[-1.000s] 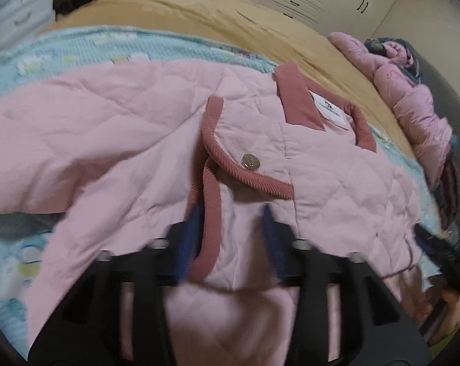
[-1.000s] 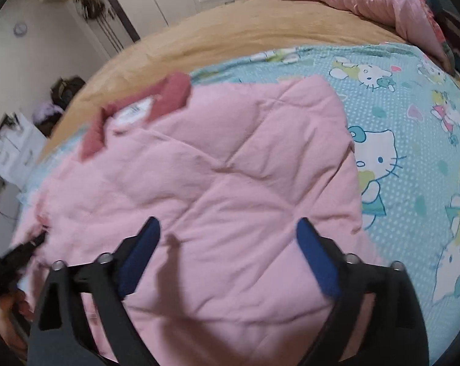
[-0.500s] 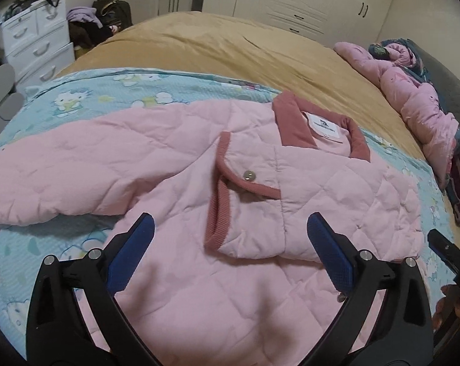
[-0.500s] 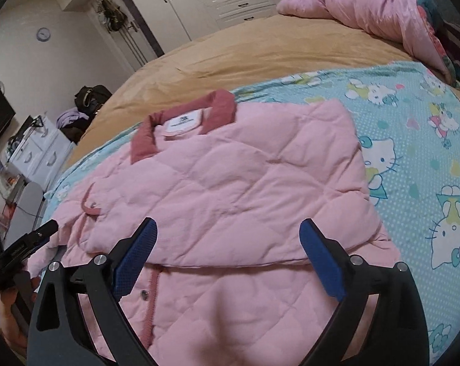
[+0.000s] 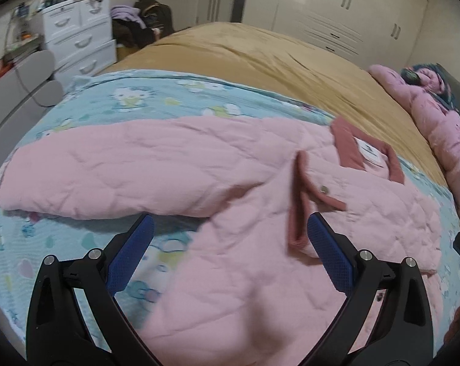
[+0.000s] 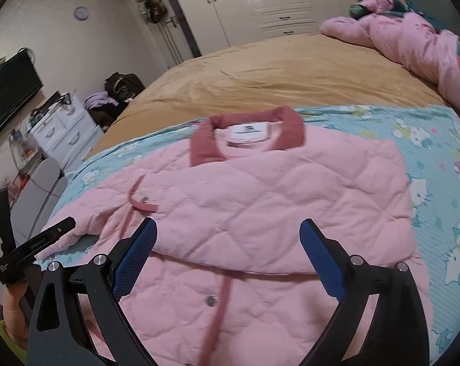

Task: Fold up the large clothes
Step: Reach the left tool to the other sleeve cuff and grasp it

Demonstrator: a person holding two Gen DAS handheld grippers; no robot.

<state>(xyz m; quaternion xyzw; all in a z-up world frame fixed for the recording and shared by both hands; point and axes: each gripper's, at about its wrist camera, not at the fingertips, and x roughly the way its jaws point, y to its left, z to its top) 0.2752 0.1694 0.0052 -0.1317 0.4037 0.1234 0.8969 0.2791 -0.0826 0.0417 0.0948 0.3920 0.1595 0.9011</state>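
Note:
A pink quilted jacket (image 5: 260, 201) with a dark-rose collar (image 5: 348, 149) lies flat on a blue cartoon-print sheet (image 5: 144, 100). Its right side and sleeve are folded across the chest (image 6: 290, 195); the other sleeve (image 5: 123, 170) stretches out to the left. My left gripper (image 5: 228, 254) is open and empty above the jacket's lower left side. My right gripper (image 6: 228, 262) is open and empty above the lower edge of the folded part. The left gripper also shows at the left edge of the right wrist view (image 6: 31, 244).
A tan blanket (image 6: 275, 70) covers the far half of the bed. A heap of pink bedding (image 6: 412, 36) lies at the far right. White drawers (image 5: 77, 39) and a grey chair (image 5: 22, 91) stand left of the bed, wardrobes (image 6: 275, 0) behind.
The left gripper let go of the jacket's rose-trimmed edge, opened and pulled back and left. The right gripper stayed open and drew back, so the whole jacket shows.

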